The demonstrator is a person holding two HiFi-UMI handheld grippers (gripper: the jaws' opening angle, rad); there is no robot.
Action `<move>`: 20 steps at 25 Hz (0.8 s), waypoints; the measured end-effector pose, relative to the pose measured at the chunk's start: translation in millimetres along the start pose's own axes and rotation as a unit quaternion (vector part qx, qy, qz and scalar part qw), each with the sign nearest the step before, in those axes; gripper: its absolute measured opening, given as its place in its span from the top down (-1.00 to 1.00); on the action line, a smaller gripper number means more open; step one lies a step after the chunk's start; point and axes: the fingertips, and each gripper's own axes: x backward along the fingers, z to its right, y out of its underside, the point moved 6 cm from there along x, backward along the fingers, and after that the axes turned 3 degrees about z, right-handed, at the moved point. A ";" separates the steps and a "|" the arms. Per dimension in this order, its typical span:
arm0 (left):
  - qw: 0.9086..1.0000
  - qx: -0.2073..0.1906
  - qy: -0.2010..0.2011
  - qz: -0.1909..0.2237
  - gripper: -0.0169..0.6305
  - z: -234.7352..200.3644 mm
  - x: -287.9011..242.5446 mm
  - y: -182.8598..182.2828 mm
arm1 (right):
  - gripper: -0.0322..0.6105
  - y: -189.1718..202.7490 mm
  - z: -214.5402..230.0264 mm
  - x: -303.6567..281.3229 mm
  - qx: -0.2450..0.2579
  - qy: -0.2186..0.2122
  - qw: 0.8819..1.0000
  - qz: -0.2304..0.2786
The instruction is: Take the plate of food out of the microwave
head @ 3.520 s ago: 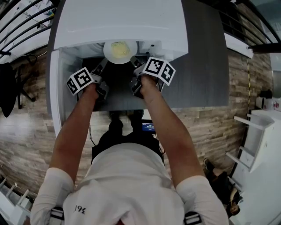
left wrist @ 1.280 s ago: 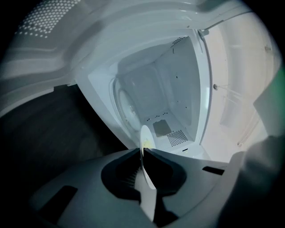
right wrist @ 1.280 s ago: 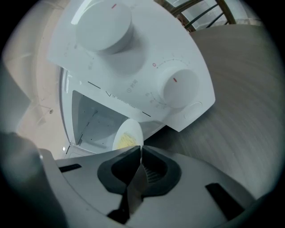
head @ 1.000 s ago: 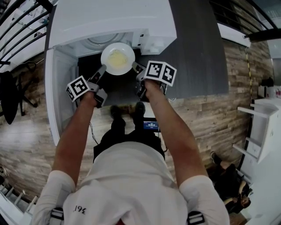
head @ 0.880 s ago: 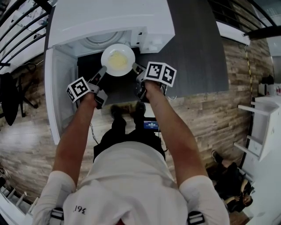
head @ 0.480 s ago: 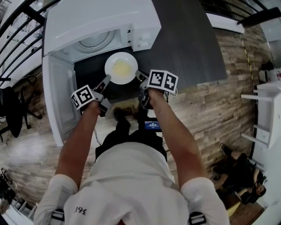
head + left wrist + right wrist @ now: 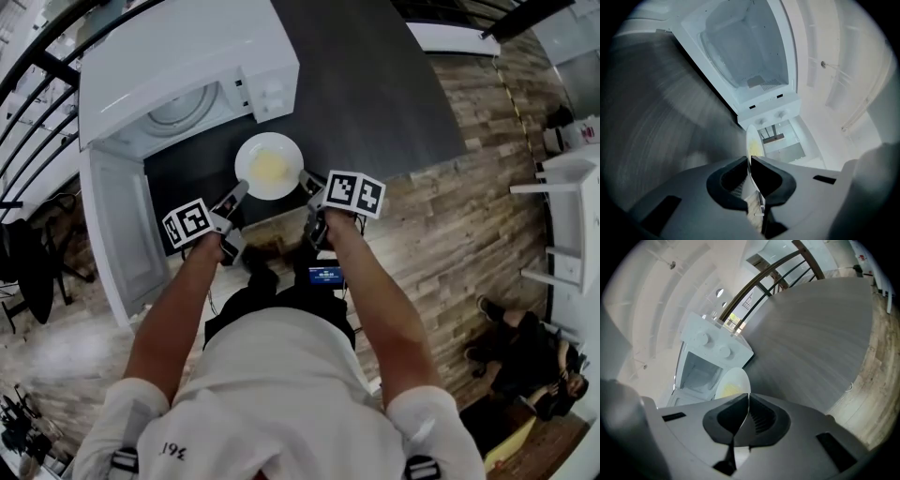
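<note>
Head view put the white plate (image 7: 269,166) at the centre of the frame, over the dark grey counter (image 7: 375,94) and just outside the open microwave (image 7: 187,56) at upper left. Yellow food (image 7: 269,170) lay in the middle of the plate. The left gripper (image 7: 238,189) pinched the plate's lower-left rim and the right gripper (image 7: 307,179) its lower-right rim. Left gripper view showed the jaws nearly together, their pads pressed on the thin edge of the plate (image 7: 751,140). Right gripper view showed the same narrow grip on the rim, with the plate (image 7: 736,377) and its yellow food beyond. The microwave's door (image 7: 122,234) hung open toward the left edge, and a round glass tray (image 7: 183,108) lay inside the cavity.
</note>
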 end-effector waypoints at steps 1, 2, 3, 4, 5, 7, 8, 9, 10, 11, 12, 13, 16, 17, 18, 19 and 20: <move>1.000 0.004 0.003 -0.003 0.86 3.7 -5.7 5.3 | 0.86 -2.7 5.6 5.4 -0.001 0.002 1.000 0.002; 1.000 0.007 0.005 -0.007 0.86 7.4 -11.7 9.8 | 0.86 -5.8 10.8 10.2 -0.002 0.004 1.000 0.005; 1.000 0.004 0.006 -0.011 0.86 10.6 -17.8 13.3 | 0.86 -9.4 16.3 14.7 -0.004 0.006 1.000 0.007; 1.000 -0.005 0.004 -0.016 0.86 13.2 -24.1 16.0 | 0.86 -13.3 22.4 19.4 -0.006 0.008 1.000 0.010; 1.000 -0.015 0.001 -0.022 0.86 15.8 -31.2 19.2 | 0.86 -17.5 29.2 24.3 -0.009 0.010 1.000 0.012; 0.999 -0.014 0.005 -0.032 0.86 23.7 -47.5 28.9 | 0.86 -27.0 43.5 34.4 -0.014 0.014 1.000 0.018; 0.999 -0.013 0.008 -0.036 0.86 27.5 -55.6 33.2 | 0.86 -32.0 49.9 39.0 -0.016 0.016 1.000 0.020; 0.999 -0.017 0.008 -0.040 0.86 30.7 -63.2 36.1 | 0.86 -37.1 55.6 43.3 -0.017 0.017 0.999 0.023; 0.999 -0.023 0.009 -0.044 0.86 33.6 -70.5 38.1 | 0.86 -42.3 60.6 47.4 -0.018 0.019 0.999 0.026; 0.998 -0.030 0.009 -0.047 0.86 36.5 -77.6 39.5 | 0.86 -47.7 65.0 51.1 -0.019 0.020 0.999 0.029; 0.998 -0.034 0.010 -0.050 0.86 39.7 -85.0 41.0 | 0.86 -53.4 69.5 54.8 -0.020 0.021 0.999 0.032; 0.998 -0.032 0.012 -0.053 0.86 43.7 -93.0 43.5 | 0.87 -59.4 74.6 58.4 -0.021 0.023 0.999 0.034; 0.998 -0.019 0.019 -0.063 0.86 56.8 -120.8 54.9 | 0.86 -78.9 93.9 70.2 -0.025 0.028 0.998 0.040; 0.997 -0.019 0.020 -0.066 0.86 60.5 -130.7 58.3 | 0.86 -85.8 100.7 73.9 -0.027 0.029 0.998 0.042; 0.997 -0.025 0.019 -0.070 0.86 63.1 -140.7 60.5 | 0.87 -93.1 107.8 77.2 -0.028 0.030 0.998 0.044; 0.997 -0.033 0.017 -0.074 0.86 65.1 -150.9 62.2 | 0.87 -100.5 115.2 79.8 -0.029 0.032 0.998 0.045; 0.996 -0.033 0.016 -0.077 0.86 67.5 -161.2 64.7 | 0.87 -107.8 122.5 81.7 -0.030 0.033 0.998 0.046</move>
